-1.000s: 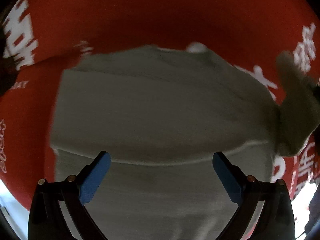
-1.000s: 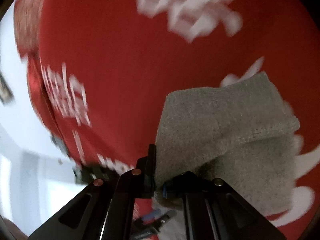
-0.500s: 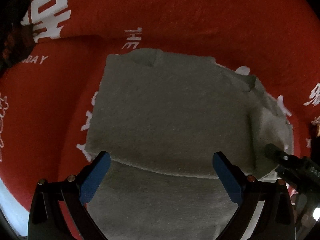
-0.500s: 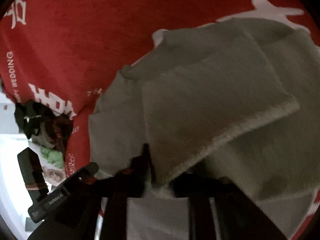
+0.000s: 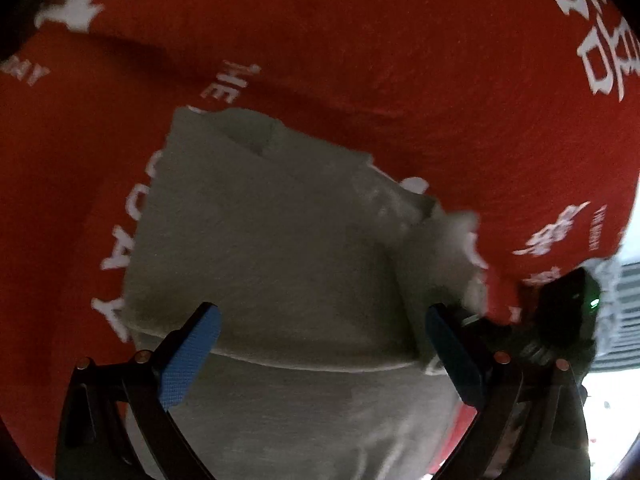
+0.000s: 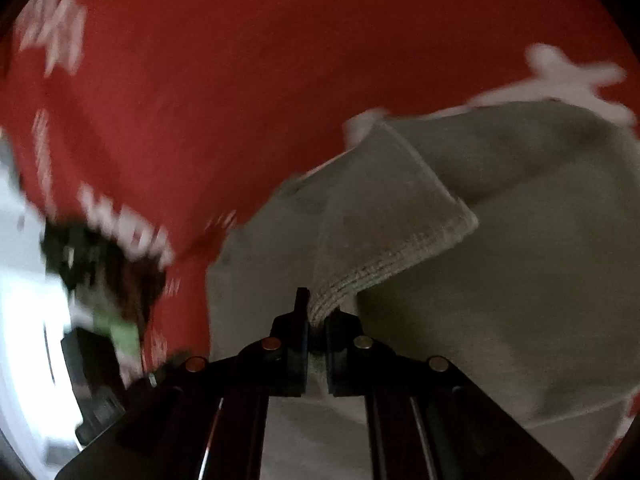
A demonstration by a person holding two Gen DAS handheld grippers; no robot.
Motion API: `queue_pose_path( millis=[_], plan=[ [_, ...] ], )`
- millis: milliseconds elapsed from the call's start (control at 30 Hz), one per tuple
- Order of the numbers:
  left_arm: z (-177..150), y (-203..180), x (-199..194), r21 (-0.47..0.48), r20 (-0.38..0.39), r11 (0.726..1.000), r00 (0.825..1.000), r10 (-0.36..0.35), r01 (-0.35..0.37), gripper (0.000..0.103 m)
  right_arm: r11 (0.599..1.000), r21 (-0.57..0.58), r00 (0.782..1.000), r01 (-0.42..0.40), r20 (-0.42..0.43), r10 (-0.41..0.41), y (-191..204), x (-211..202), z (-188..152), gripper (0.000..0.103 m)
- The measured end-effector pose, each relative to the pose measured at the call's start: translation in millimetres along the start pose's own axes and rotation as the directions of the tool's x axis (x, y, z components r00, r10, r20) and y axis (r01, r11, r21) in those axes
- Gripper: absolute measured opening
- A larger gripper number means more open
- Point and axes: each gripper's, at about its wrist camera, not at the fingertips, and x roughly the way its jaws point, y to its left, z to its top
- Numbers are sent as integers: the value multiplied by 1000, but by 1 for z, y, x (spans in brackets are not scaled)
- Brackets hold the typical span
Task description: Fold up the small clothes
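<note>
Left wrist view: the left gripper (image 5: 318, 354) stands wide apart, its blue pads (image 5: 188, 360) either side of the grey garment (image 5: 272, 248) with nothing pinched between them. The garment lies folded on a red cloth (image 5: 400, 60) printed with white lettering, one layer lapped over another and a hem edge running across just ahead of the pads. At the right edge a dark device (image 5: 568, 312) shows a small green light (blurred, make not legible).

Right wrist view: the right gripper (image 6: 316, 320) is closed tight on the stitched hem of a garment flap (image 6: 384, 208), which rises from the jaws and folds over the rest of the grey garment (image 6: 500, 280). Its jaws have just opened and closed again, the fabric between them. The red cloth (image 6: 240, 80) lies beneath. Dark items at the left edge are too blurred to identify
</note>
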Motion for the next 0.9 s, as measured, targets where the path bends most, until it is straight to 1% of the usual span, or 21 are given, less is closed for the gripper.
queue_pose_path(
  millis=[33, 67, 133, 200, 233, 267, 300, 367, 467, 533, 600, 633, 667, 700, 767, 833, 900],
  plan=[
    [1, 0, 4, -2, -17, 1000, 1000, -26, 26, 102, 999, -38, 999, -3, -37, 2, 11, 11, -5, 8],
    [2, 0, 7, 0, -31, 999, 999, -38, 38, 102, 998, -60, 997, -4, -71, 0, 18, 21, -10, 11],
    [2, -3, 16, 5, -62, 998, 997, -55, 55, 102, 997, -80, 991, 19, -132, -30, 25, 38, -21, 12],
    [1, -5, 24, 4, -85, 998, 994, -63, 64, 102, 997, -76, 981, 34, -187, -48, 23, 47, -32, 25],
    [0, -7, 28, 3, -95, 998, 993, -63, 64, 102, 997, -70, 980, 31, -195, -44, 22, 47, -36, 26],
    [0, -8, 31, 3, -101, 998, 993, -62, 63, 102, 998, -63, 980, 21, -198, -33, 19, 43, -41, 34],
    [-2, -8, 34, 2, -109, 998, 992, -60, 61, 102, 998, -56, 980, 15, -197, -25, 17, 38, -44, 38],
    [-4, -9, 38, -2, -120, 999, 991, -52, 52, 102, 999, -43, 982, 14, -188, -22, 9, 23, -50, 39],
    [-6, -13, 43, 0, -131, 999, 990, -46, 46, 102, 999, 4, 986, 41, -162, -40, -12, -4, -58, 39],
    [-6, -18, 45, 9, -133, 999, 990, -42, 43, 102, 995, 67, 989, 72, -133, -62, -36, -30, -63, 39],
    [-5, -22, 47, 11, -130, 999, 991, -34, 36, 102, 983, 155, 993, 99, -85, -87, -66, -60, -68, 39],
    [-5, -24, 49, 9, -127, 1000, 992, -24, 26, 99, 974, 199, 993, 109, -61, -99, -79, -71, -69, 39],
    [-4, -24, 49, 3, -126, 1000, 992, -20, 20, 84, 960, 255, 993, 117, -32, -113, -95, -85, -72, 39],
    [-3, -24, 50, -1, -131, 1000, 991, -18, 18, 75, 945, 304, 993, 118, -5, -122, -108, -94, -75, 40],
    [-2, -22, 53, -8, -141, 1000, 990, -18, 17, 35, 898, 432, 990, 90, 63, -129, -140, -117, -81, 40],
    [-2, -22, 55, 4, -154, 1000, 988, -19, 20, 16, 847, 531, 984, 41, 126, -126, -167, -131, -84, 40],
    [-1, -25, 52, 32, -140, 999, 990, -6, 11, 15, 798, 601, 975, -29, 194, -111, -188, -138, -85, 40]
  ],
)
